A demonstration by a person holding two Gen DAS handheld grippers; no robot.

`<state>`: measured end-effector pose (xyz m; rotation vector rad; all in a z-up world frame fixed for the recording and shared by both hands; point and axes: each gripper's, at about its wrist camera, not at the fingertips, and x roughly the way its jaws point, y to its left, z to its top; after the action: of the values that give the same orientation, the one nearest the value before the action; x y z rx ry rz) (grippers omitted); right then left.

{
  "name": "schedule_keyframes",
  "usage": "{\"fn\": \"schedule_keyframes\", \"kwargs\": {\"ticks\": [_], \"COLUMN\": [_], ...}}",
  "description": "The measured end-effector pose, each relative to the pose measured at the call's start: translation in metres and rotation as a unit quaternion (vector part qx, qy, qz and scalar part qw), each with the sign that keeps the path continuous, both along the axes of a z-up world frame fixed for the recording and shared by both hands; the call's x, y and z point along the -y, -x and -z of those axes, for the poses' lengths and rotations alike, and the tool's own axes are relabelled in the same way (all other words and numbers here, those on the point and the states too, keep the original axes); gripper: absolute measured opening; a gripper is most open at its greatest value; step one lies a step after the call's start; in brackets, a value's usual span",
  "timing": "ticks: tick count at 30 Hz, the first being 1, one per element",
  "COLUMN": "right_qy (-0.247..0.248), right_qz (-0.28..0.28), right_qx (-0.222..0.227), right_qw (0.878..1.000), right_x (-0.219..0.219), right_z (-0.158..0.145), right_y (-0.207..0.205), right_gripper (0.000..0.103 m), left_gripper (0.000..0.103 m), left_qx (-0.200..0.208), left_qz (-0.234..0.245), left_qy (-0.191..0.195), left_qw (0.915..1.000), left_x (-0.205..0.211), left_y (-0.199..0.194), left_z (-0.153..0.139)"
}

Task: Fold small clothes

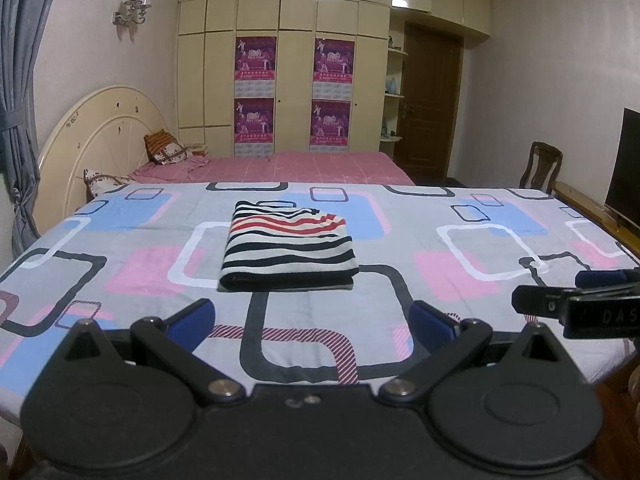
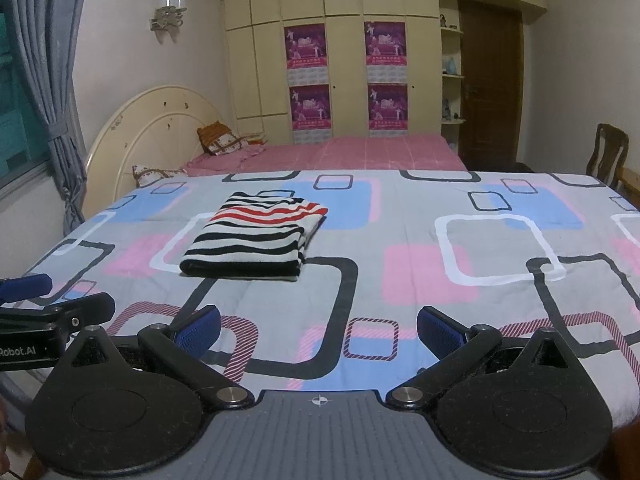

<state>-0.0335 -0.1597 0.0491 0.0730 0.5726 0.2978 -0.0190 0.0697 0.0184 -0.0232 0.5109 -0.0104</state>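
Observation:
A striped garment [image 1: 289, 249] in black, white and red lies folded into a neat rectangle on the patterned sheet [image 1: 400, 220]. My left gripper [image 1: 312, 322] is open and held back from the garment's near edge, with nothing between its blue pads. In the right wrist view the same folded garment [image 2: 256, 240] lies ahead and to the left. My right gripper [image 2: 318, 328] is open too and holds nothing. Each gripper shows in the other's view: the right gripper [image 1: 576, 292] at the right edge, the left gripper [image 2: 40, 300] at the left edge.
The patterned sheet [image 2: 440, 240] covers a wide flat surface. Behind it stands a pink bed [image 1: 300, 166] with pillows and a cream headboard [image 1: 96, 136]. A wooden chair [image 1: 540, 164] and a dark screen [image 1: 624, 168] stand at the right. Wardrobes and a brown door [image 1: 430, 100] fill the back wall.

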Motion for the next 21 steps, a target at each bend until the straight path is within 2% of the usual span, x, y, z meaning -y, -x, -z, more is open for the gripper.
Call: {"fn": "schedule_keyframes", "kwargs": {"ticks": [21], "right_qy": [0.0], "right_qz": [-0.001], "right_qx": [0.001], "right_qw": [1.0], "right_x": [-0.002], "right_z": [0.0007], "right_y": [-0.0021], "right_gripper": [0.103], "left_gripper": [0.102], "left_qx": [0.009], "left_qz": [0.003], "left_qy": [-0.002], "left_qw": [1.0], "left_x": [-0.0029], "left_y": [-0.0007], "left_z": [-0.0011]}}
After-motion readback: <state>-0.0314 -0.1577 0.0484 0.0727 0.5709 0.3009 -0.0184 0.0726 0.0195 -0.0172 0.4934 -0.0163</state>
